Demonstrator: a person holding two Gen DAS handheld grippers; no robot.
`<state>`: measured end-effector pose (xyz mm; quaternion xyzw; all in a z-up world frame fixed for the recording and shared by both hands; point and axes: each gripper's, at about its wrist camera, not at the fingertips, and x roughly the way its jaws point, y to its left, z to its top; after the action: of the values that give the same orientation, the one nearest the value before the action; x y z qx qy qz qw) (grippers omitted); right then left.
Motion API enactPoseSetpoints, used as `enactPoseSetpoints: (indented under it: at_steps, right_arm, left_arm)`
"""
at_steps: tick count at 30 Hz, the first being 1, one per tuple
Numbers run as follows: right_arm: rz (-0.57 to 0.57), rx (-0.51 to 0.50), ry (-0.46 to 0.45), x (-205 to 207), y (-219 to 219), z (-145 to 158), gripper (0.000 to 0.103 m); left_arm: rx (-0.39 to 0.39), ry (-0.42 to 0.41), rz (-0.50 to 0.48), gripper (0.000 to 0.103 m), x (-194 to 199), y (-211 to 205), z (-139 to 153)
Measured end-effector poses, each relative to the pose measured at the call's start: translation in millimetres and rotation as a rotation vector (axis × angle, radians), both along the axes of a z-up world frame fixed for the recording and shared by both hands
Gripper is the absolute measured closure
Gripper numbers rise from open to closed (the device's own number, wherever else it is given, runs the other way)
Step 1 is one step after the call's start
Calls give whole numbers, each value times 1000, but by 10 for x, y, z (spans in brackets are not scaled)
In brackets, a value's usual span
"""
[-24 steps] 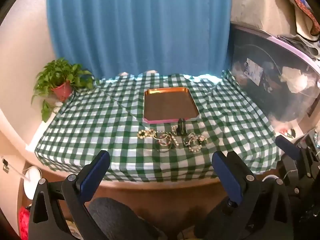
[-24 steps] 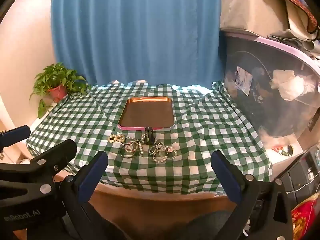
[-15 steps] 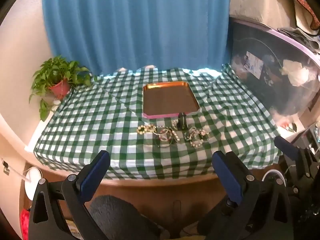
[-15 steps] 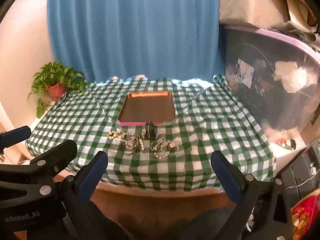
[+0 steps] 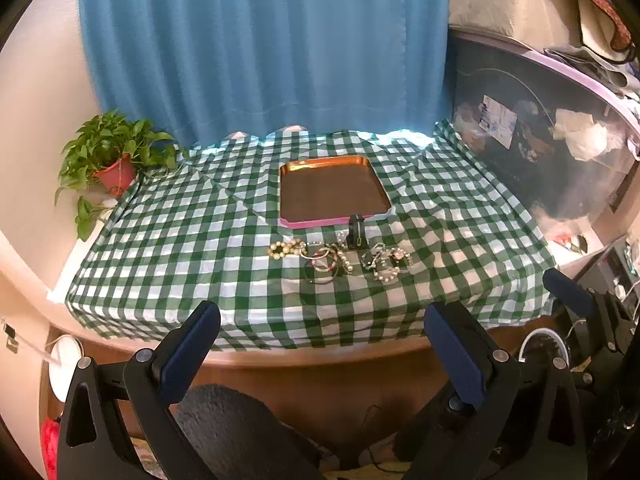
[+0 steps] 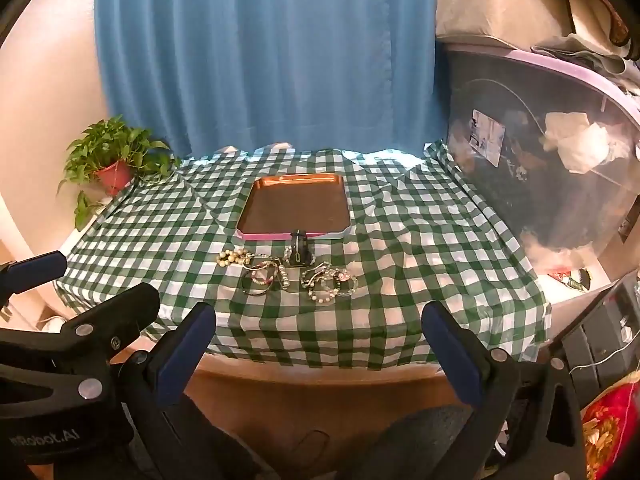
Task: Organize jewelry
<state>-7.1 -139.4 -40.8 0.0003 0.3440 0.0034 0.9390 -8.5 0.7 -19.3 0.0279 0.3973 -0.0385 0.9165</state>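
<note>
Several bracelets and bead strings (image 5: pixel 340 258) (image 6: pixel 288 274) lie in a loose row on the green checked cloth, just in front of an empty copper tray (image 5: pixel 332 192) (image 6: pixel 294 206) with a pink front rim. A small dark watch-like piece (image 5: pixel 356 236) (image 6: pixel 300 252) rests against that rim. My left gripper (image 5: pixel 320 344) hangs open before the table's near edge, nothing between its blue pads. My right gripper (image 6: pixel 316 344) is open too, likewise short of the table and holding nothing. The left gripper's body shows at the lower left of the right wrist view.
A potted green plant (image 5: pixel 112 156) (image 6: pixel 112 160) stands at the table's far left corner. A blue curtain (image 5: pixel 264 48) hangs behind. A large clear storage bin (image 5: pixel 552 148) (image 6: pixel 552 168) presses against the table's right side. The wooden table edge (image 5: pixel 320 356) is below the cloth.
Both views have shifted slightly: the table, tray and jewelry sit a little lower and larger in the frames now. Both grippers stay open.
</note>
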Motion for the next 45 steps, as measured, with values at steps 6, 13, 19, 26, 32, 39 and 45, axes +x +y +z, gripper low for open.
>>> enactPoseSetpoints:
  at_steps: [6, 13, 19, 26, 32, 39, 45]
  right_arm:
    - [16, 2, 0, -50, 50, 2, 1]
    - [24, -2, 4, -55, 82, -7, 1]
    - [20, -2, -3, -66, 62, -14, 1]
    - [25, 4, -8, -93, 25, -39, 1]
    - [25, -10, -18, -91, 8, -54, 1]
    - [30, -9, -10, -90, 50, -73, 1]
    - [36, -10, -6, -77, 70, -73, 1]
  left_arm:
    - [13, 21, 7, 2, -43, 44, -16]
    - [13, 32, 3, 2, -24, 88, -8]
    - [13, 35, 0, 2, -25, 97, -7]
    - [13, 32, 1, 2, -74, 109, -31]
    - [12, 31, 0, 2, -78, 113, -27]
    - [21, 38, 13, 2, -32, 82, -35]
    - [23, 36, 12, 2, -38, 47, -58]
